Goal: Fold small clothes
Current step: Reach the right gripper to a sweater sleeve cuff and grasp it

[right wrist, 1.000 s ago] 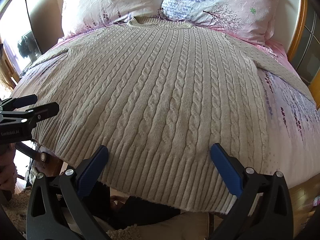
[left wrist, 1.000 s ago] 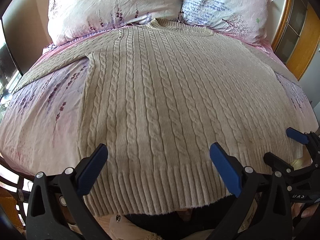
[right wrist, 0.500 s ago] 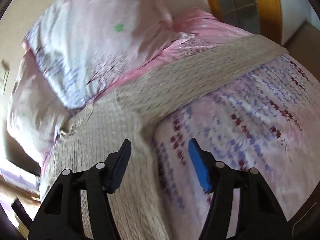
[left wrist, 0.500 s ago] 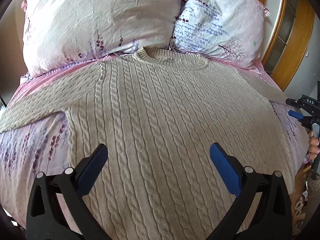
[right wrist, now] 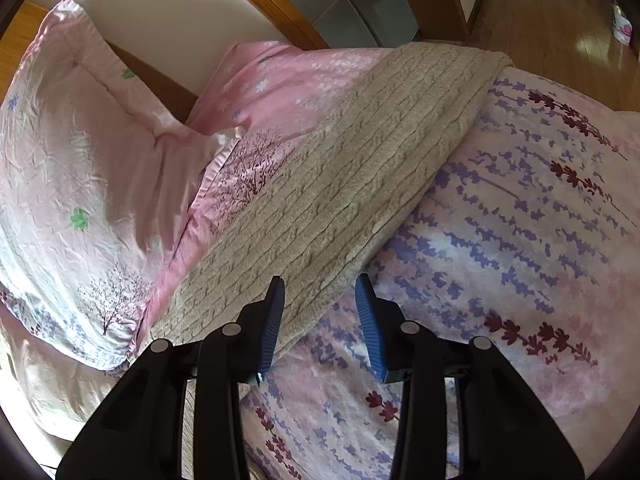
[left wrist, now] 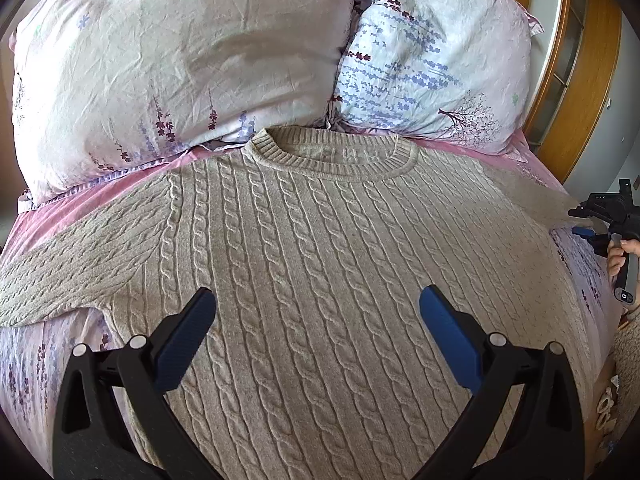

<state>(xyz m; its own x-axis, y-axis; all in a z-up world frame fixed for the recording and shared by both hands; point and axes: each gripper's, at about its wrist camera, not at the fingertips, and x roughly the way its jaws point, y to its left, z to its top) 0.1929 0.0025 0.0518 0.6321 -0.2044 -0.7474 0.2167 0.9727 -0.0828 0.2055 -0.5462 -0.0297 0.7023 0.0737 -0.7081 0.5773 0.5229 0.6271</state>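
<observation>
A beige cable-knit sweater (left wrist: pixel 320 264) lies flat, front up, on the bed, its collar (left wrist: pixel 332 156) toward the pillows and both sleeves spread out. My left gripper (left wrist: pixel 318 320) is wide open and empty above the sweater's chest. My right gripper (right wrist: pixel 320 312) is partly open over the lower edge of the sweater's right sleeve (right wrist: pixel 360 168), near the armpit; the jaws straddle the sleeve edge without closing on it. The right gripper also shows at the right edge of the left wrist view (left wrist: pixel 600 228).
Two floral pillows (left wrist: pixel 180 64) (left wrist: pixel 432 56) stand at the head of the bed. The floral pink sheet (right wrist: pixel 520 240) covers the bed. A wooden headboard and door frame (left wrist: pixel 580 80) rise on the right; wooden floor (right wrist: pixel 560 12) lies beyond the sleeve's cuff.
Both grippers moved up from the hem. The left one advanced over the chest toward the collar. The right one swung to the right sleeve, narrowed its jaws and came closer to the sleeve edge.
</observation>
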